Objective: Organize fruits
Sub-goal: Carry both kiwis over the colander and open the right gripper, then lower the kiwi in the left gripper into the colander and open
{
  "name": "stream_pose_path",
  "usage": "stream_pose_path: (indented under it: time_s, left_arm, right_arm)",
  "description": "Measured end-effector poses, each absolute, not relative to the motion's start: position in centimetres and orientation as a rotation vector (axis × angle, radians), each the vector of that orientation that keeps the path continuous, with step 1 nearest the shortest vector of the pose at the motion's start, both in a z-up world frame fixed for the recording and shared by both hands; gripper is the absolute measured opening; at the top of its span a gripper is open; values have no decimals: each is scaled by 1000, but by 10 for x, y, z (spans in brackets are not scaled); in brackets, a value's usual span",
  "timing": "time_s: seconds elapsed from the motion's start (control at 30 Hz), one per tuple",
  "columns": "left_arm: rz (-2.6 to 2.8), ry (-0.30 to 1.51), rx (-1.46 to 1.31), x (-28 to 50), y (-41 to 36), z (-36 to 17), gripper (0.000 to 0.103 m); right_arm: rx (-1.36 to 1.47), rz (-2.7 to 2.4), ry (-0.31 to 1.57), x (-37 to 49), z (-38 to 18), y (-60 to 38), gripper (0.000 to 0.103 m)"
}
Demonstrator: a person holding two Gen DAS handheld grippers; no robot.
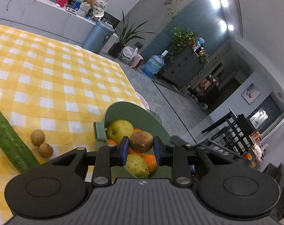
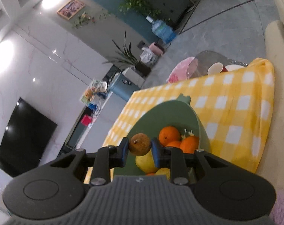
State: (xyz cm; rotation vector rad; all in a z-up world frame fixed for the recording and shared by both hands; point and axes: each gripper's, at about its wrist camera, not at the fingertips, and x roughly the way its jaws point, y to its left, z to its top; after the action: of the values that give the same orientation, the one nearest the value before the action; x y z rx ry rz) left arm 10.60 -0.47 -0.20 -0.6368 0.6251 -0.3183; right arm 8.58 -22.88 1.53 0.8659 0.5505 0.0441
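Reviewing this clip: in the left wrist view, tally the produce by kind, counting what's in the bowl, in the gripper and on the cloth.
Small brown fruits: 3, one in the left gripper, two on the cloth
Yellow-green pears: 2
Oranges: at least 3, partly hidden
Cucumber: 1
Total: at least 9

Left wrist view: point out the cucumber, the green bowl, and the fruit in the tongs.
cucumber (image 1: 9,140), left wrist view, mid-body skin.
green bowl (image 1: 127,112), left wrist view, inner wall.
brown fruit (image 1: 141,142), left wrist view, its centre, between the tongs.

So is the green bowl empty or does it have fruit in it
Partly filled: the green bowl holds oranges and yellow-green pears, with bare wall above.
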Motion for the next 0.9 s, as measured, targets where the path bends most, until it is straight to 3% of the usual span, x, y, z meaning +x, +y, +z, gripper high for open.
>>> stream_pose_path:
  time_s: [0.2, 0.3, 0.57, 0.9]
  left_arm:
    - [-297, 645, -629, 115, -10, -13, 30]
    - [-293, 642, -628, 115, -7, -15, 30]
    - [-325, 657, -651, 117, -13, -20, 30]
    - [-417, 698, -596, 151, -56, -10, 30]
  right_arm:
    - [703, 87, 630, 110, 14, -207, 24]
    - [752, 67, 650, 113, 7, -216, 25]
    - [867, 50, 469, 82, 15, -240, 57]
    - [993, -129, 316, 52, 19, -264, 61]
